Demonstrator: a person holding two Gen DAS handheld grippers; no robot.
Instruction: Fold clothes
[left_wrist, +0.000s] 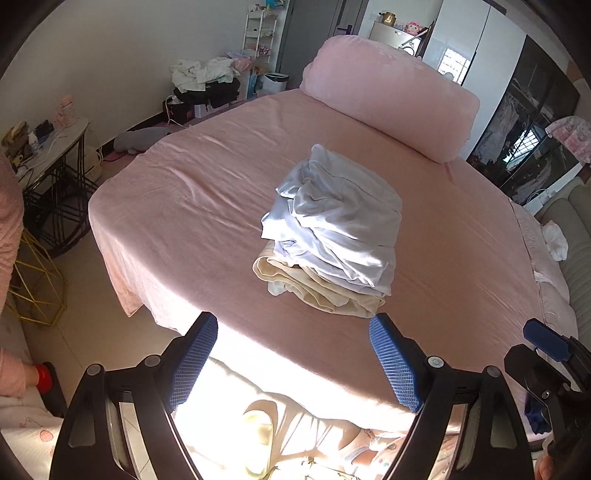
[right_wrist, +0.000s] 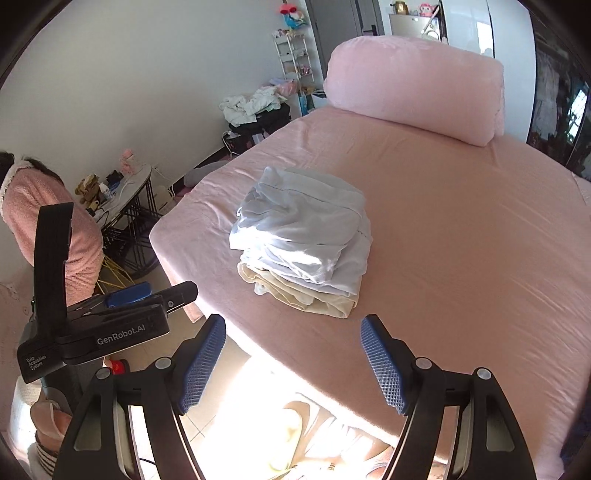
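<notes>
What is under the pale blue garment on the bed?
A folded cream garment lies under the pale blue garment, its near edge sticking out on the pink bed sheet. The rest of it is covered.

We see the bed (left_wrist: 184, 206) filling the middle of both views. On it, near the frame centre, sits a pile of folded clothes (left_wrist: 332, 236), one garment on top of another. Behind the pile, toward the upper right, a rolled quilt (left_wrist: 391, 99) lies across the bed. At the left edge stands a side table (left_wrist: 55, 147); behind it, in the upper left, a heap of laundry (left_wrist: 207, 74) lies beside a shelf rack (left_wrist: 258, 33).
</notes>
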